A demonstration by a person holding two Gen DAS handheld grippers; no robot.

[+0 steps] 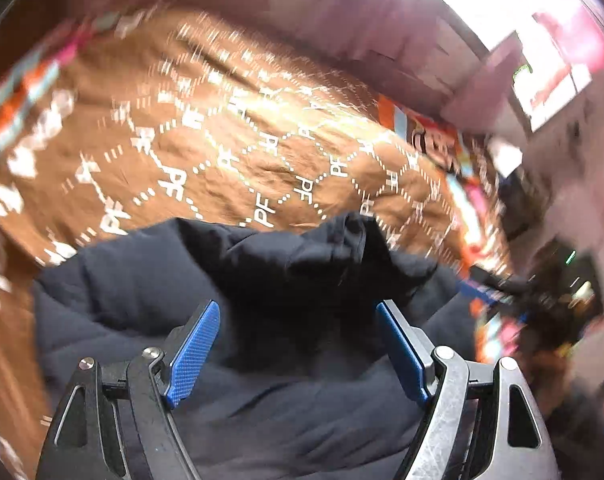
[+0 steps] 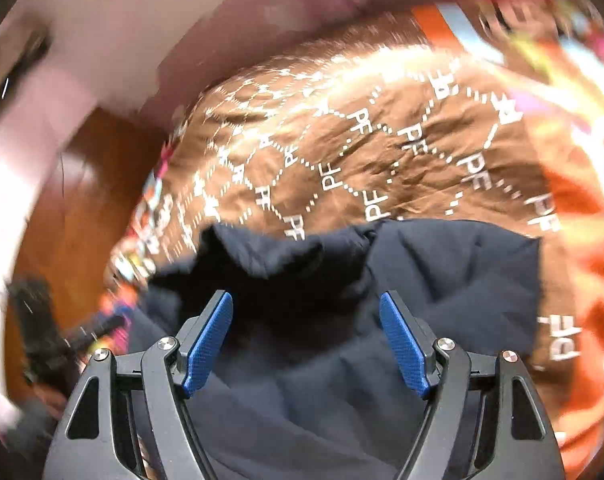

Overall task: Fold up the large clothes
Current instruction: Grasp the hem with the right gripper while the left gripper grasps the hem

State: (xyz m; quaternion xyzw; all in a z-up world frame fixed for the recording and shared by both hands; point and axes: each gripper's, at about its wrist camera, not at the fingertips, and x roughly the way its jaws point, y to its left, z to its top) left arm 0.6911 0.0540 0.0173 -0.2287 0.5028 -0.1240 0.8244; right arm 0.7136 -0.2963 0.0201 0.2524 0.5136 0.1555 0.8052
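The left tool [image 1: 295,348] stood with its blue-padded jaws apart, nothing pinched between them, poised over a dark navy, softly quilted garment [image 1: 261,380] that lay bunched beneath it. The right tool [image 2: 306,346] was likewise spread, its jaws wide of each other and free of the cloth, above the same navy garment [image 2: 442,280]. The garment rested on a brown bedspread printed with white dotted diamonds and "PF" lettering [image 1: 221,128], at the spread's near edge, with its far hem rumpled into raised folds. In the right wrist view the garment's flatter, square-cornered part lay toward the right side of the brown bedspread [image 2: 382,152]. A multicoloured patterned border in orange, pale blue and pink [image 1: 430,128] ran along the far side of the spread, and the same border [image 2: 582,92] showed at the right in the other view. Beyond the bed's left edge, reddish-brown wooden flooring [image 2: 69,208] was visible, and a pale pink wall [image 2: 141,32] rose behind. Both views were streaked with blur, so the small dark objects at the bed's side could not be told.
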